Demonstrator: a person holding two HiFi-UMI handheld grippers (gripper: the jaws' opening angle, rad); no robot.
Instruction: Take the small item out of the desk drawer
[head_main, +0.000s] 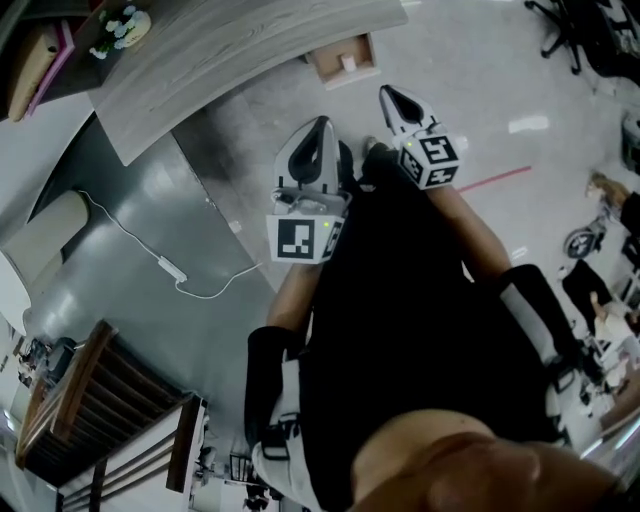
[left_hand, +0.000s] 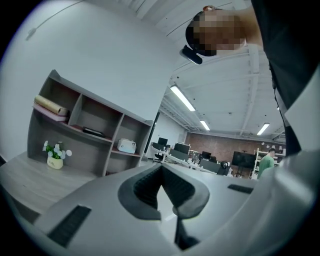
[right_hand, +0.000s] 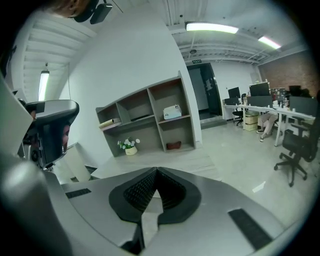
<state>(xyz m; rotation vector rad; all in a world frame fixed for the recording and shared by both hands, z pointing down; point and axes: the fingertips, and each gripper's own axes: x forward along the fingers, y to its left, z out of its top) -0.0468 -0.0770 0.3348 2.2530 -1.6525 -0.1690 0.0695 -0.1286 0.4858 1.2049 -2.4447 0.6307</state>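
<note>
The grey wood-grain desk (head_main: 230, 45) lies ahead of me at the top of the head view. By its right end a brown open drawer (head_main: 345, 60) holds a small white item (head_main: 348, 62). My left gripper (head_main: 322, 122) and right gripper (head_main: 388, 93) are both held in front of my body, short of the drawer, and point toward the desk. In the left gripper view the left gripper (left_hand: 161, 167) is shut and holds nothing. The right gripper view shows the right gripper (right_hand: 156, 171) likewise shut and bare, over the desk top (right_hand: 165, 162).
A grey shelf unit (right_hand: 145, 117) stands on the desk with a small flower pot (right_hand: 130, 146) beside it. On the floor at left lies a white cable with an adapter (head_main: 170, 268). A slatted wooden frame (head_main: 90, 400) stands at lower left. Office chairs (right_hand: 295, 150) are at right.
</note>
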